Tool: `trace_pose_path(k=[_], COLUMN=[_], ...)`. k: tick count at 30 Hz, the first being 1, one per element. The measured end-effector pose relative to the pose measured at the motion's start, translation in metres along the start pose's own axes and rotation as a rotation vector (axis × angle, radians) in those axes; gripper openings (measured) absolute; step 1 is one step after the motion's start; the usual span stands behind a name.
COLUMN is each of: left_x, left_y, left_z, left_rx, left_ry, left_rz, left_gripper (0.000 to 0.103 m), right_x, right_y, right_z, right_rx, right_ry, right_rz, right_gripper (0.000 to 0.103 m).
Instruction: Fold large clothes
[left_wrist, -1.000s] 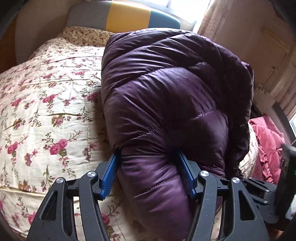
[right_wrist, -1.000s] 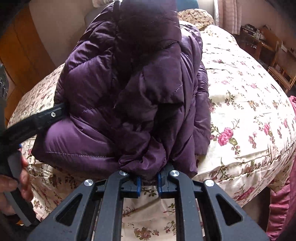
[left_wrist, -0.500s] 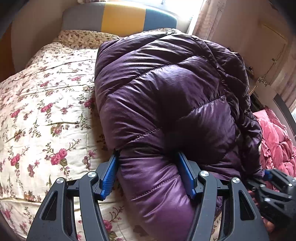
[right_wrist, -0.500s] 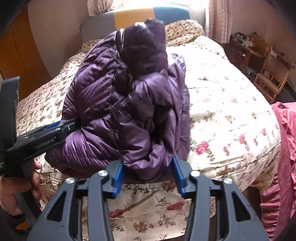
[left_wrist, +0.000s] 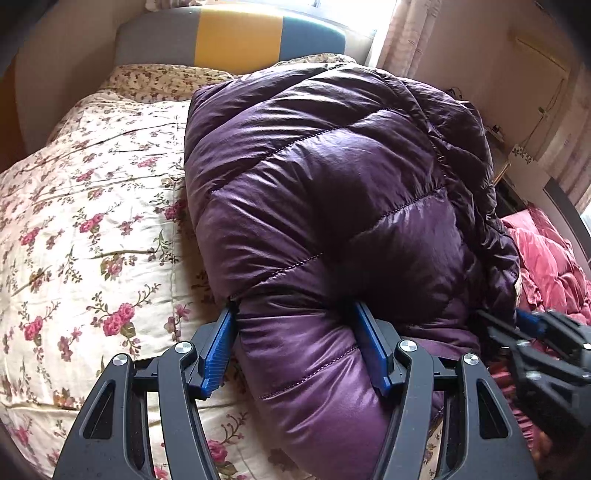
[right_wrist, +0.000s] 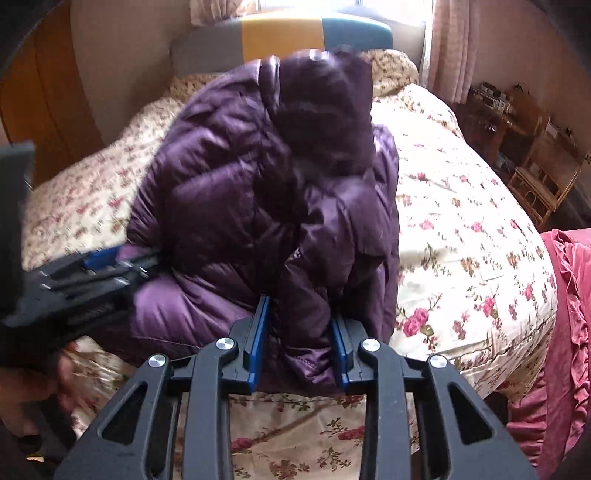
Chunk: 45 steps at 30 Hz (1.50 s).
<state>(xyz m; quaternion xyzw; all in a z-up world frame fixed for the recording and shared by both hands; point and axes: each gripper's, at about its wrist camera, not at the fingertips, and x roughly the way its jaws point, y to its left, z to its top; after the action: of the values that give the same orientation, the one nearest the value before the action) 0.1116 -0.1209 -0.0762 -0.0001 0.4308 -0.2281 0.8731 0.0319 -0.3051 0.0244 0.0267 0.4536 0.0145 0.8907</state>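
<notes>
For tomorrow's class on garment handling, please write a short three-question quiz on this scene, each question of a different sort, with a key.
1. True or false: the purple down jacket lies on a floral bedspread.
2. Which claw grips the wider bundle of jacket? A: left claw; B: right claw.
3. Fill in: the headboard's middle panel is ____.

Key: 1 true; 2 A; 3 yellow.
</notes>
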Motion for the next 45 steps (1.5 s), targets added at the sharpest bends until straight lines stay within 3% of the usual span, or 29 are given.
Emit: trace_pose_path(k=[4,10,19,31,35,45], left_x=[0.004,0.017,0.001,-0.033,-0.047,-0.039], left_y=[-0.006,-0.011,0.001,0.006,0.005,0.018], left_z=[0.001,-0.002,0.006,0.020,0.030,0.044], left_rx=[0.033,0.079,0.013,-0.016,-0.019,-0.061], left_ry=[0.002,0.000,-0.003,-0.088,-0.133,-0.128], left_rz=[0.008,0.018,-0.037,-0.057,-0.066,-0.045], left_gripper=[0.061,0.061,0.061,0.061,0.061,0.061], right_x=[0.021,0.035,0.005,-0.034,-0.050,-0.067], right_y=[-0.002,0.000,0.003,0.022,0.024,0.024], right_z=[-0.012,-0.026,-0.017,-0.007,-0.002,0.026], right_rx=[-0.004,-0.020,-0.026,-0.048,-0.046,-0.023], right_ry=[0.039,0.000,-0.017,-0.088,-0.114,-0.172], right_rz=[-0.010,-0.027,-0.040,-0.061,-0.070,-0.065], right_gripper=[0.028,0.028,0.033,0.053,0.067,0.065])
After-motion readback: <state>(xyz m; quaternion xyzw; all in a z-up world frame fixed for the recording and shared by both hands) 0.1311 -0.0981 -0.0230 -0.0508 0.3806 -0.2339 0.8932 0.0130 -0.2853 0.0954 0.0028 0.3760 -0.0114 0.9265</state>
